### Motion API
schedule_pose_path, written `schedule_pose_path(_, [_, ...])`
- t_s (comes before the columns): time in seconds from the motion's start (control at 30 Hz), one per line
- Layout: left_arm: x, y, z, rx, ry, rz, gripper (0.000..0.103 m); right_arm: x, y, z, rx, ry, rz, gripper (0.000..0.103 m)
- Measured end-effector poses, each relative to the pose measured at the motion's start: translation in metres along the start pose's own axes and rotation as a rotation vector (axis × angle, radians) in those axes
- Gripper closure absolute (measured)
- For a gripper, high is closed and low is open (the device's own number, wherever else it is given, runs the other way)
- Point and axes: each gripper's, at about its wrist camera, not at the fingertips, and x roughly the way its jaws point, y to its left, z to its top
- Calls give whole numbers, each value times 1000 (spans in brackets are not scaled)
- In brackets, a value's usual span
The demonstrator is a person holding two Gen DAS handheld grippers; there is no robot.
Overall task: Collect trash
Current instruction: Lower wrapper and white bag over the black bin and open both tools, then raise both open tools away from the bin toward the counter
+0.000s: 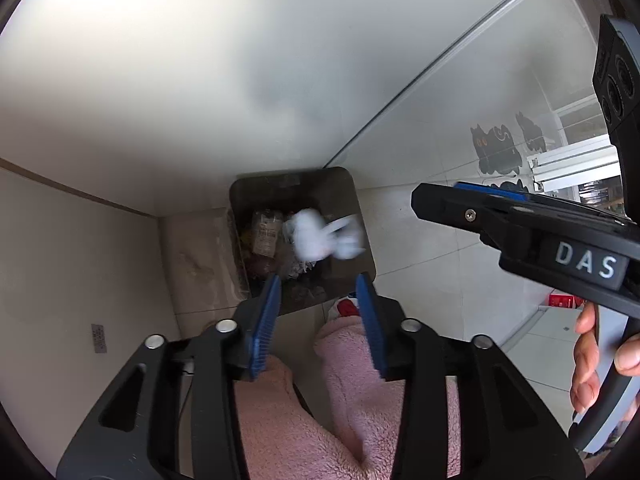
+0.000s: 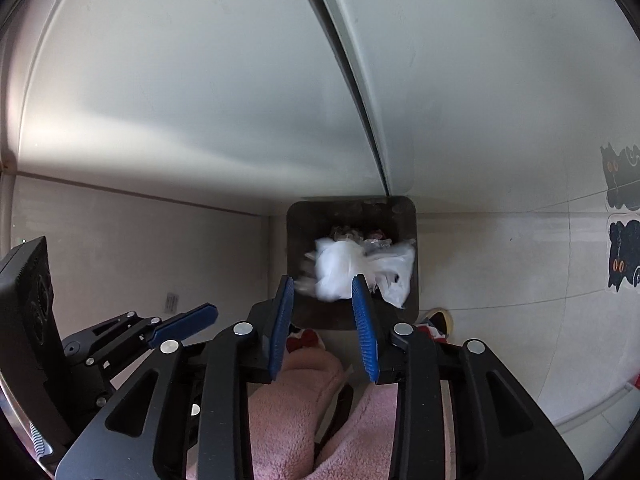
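A dark square trash bin (image 1: 344,192) (image 2: 304,216) stands on the floor against a white cabinet. A blurred white crumpled plastic bag (image 1: 320,238) (image 2: 356,268) is in the air over the bin's opening. Other trash, including a labelled bottle (image 1: 265,236), lies inside. My left gripper (image 1: 318,284) is open and empty above the bin's near edge. My right gripper (image 2: 322,286) is open just above the white bag, not touching it. It also shows in the left wrist view (image 1: 472,204) at the right.
White cabinet doors (image 2: 200,80) rise behind the bin. A beige wall (image 1: 60,260) is to the left. The person's pink fleece legs (image 1: 360,400) and slippers (image 2: 440,320) stand just before the bin. Black cat stickers (image 1: 496,148) lie on the tiled floor at the right.
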Motion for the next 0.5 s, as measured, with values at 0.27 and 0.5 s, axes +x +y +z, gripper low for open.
schedule_pose_path(0.27, [-38, -1, 0, -8, -50, 14, 29, -28, 9, 0, -25, -38, -20, 31])
schedule_pose_path(0.5, [-90, -16, 3, 38, -100, 27, 18, -82, 20, 0, -68, -116, -54, 13])
